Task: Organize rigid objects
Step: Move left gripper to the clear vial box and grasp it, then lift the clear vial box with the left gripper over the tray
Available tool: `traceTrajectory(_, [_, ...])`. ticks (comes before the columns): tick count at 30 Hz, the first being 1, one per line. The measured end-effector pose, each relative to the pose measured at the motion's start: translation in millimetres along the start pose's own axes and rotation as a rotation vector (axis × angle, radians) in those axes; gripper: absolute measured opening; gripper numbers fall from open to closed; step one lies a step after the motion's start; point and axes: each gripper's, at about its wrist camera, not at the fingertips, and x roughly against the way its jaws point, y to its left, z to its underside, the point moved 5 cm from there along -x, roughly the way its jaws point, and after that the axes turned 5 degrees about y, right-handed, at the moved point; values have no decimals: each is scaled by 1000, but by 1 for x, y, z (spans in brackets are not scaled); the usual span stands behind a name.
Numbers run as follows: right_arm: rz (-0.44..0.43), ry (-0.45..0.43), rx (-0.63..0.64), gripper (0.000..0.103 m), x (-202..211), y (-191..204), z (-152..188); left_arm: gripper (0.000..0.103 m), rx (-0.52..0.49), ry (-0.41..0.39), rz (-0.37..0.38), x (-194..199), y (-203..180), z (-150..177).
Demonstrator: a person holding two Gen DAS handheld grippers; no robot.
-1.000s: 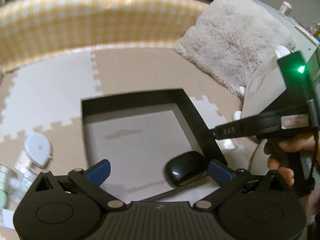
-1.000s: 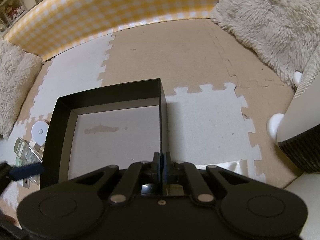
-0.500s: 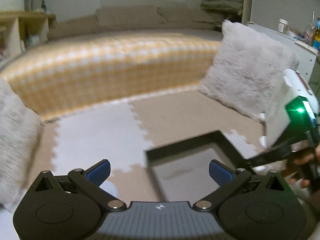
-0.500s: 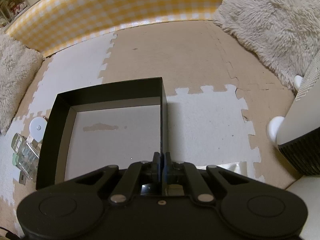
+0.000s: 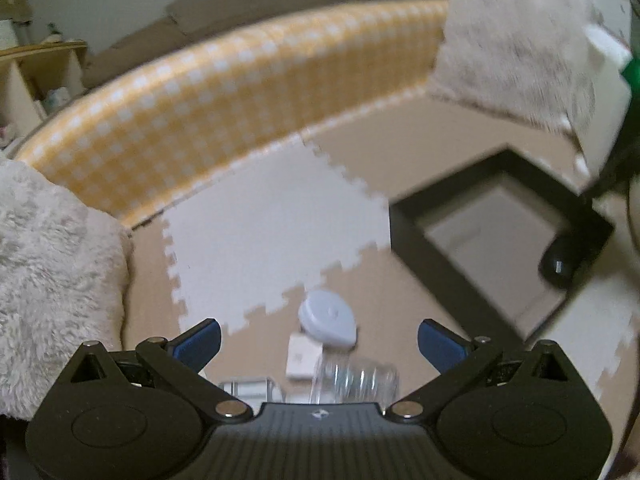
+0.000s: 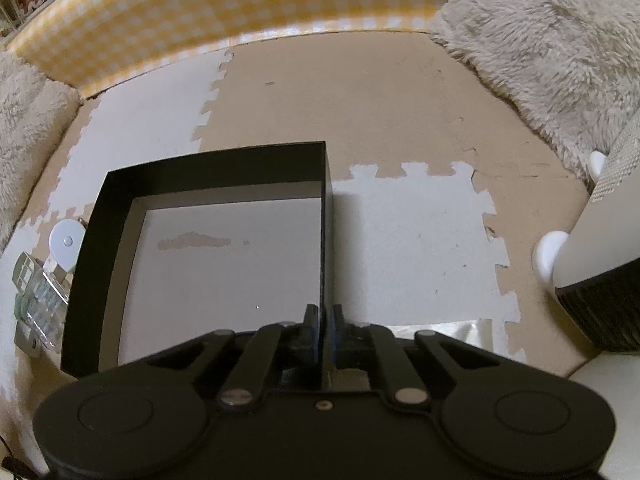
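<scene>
A black open box point(image 6: 216, 164) with a grey floor sits on the foam floor mat. My right gripper point(image 6: 325, 316) is shut on the box's right wall. A black computer mouse point(image 5: 560, 264) lies inside the box point(image 5: 452, 280) near a corner, seen at the right of the left wrist view. My left gripper point(image 5: 320, 342) is open over the loose items left of the box. Those are a white round device point(image 5: 328, 320), a small white square piece point(image 5: 302, 360) and a clear plastic case point(image 5: 356, 380). The right wrist view shows the white round device point(image 6: 66, 240) and clear case point(image 6: 40, 300) beside the box's left wall.
A yellow checked bumper point(image 6: 240, 4) runs along the back of the mat. Fluffy cushions lie at the left point(image 5: 52, 272) and back right point(image 6: 552, 52). A white and dark appliance point(image 6: 600, 272) stands right of the box. Bare mat point(image 6: 420, 240) lies between them.
My left gripper swung left, away from the mouse in the box, and now sits over the loose items beside it, still open. The right gripper kept its hold on the box wall.
</scene>
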Motion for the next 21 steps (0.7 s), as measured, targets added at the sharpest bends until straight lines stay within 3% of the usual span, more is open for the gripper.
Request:
traceTrajectory(5, [3,2,3,6,0,0,0,103,-113,90,106,-24,-15,20])
traceTrajectory(8, [7,3,6,6,0,1,0,103,-127,139,123,-38,-23,29])
traceTrajectory(21, [14,12,18,6,-2,2,1,100,-187,219,-49,-72,-36,36])
